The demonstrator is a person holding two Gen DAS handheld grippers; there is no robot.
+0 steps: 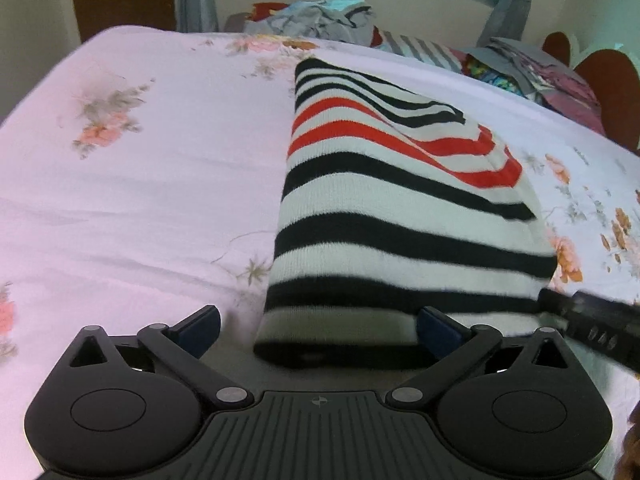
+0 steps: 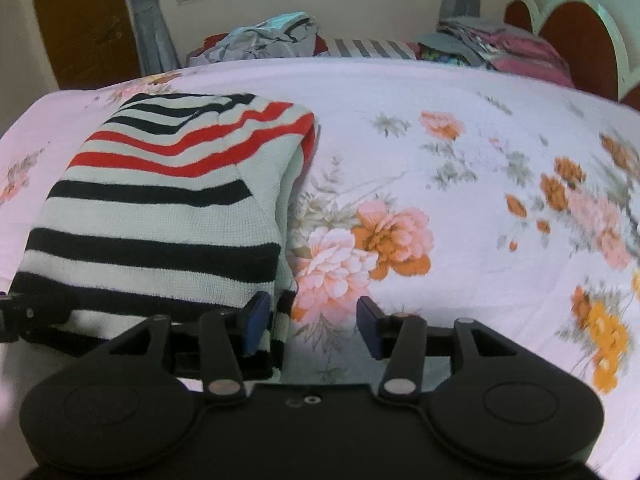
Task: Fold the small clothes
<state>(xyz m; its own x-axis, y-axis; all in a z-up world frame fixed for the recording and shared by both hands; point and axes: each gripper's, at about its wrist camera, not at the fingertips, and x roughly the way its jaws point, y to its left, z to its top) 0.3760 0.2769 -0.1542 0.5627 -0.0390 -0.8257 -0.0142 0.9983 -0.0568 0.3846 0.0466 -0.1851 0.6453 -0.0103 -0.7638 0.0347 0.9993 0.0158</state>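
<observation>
- At the near edge of the bed, the left gripper [image 1: 318,330] stands wide open, straddling the hem of the striped sweater [image 1: 384,208].
- Right gripper [image 2: 308,326] gapes open at the sweater's right corner.
- Sweater lies folded on the floral sheet [image 2: 460,184].
- Far back, the clothes pile [image 2: 276,36].

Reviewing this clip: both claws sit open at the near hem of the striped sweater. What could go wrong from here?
1. The left claw straddles the thick, layered hem of the striped sweater; a pinch may catch only the top layers, so the fold could slip apart.
2. The right claw is mostly over the floral bedsheet, only one finger at the sweater's corner; closing might grab sheet.
</observation>
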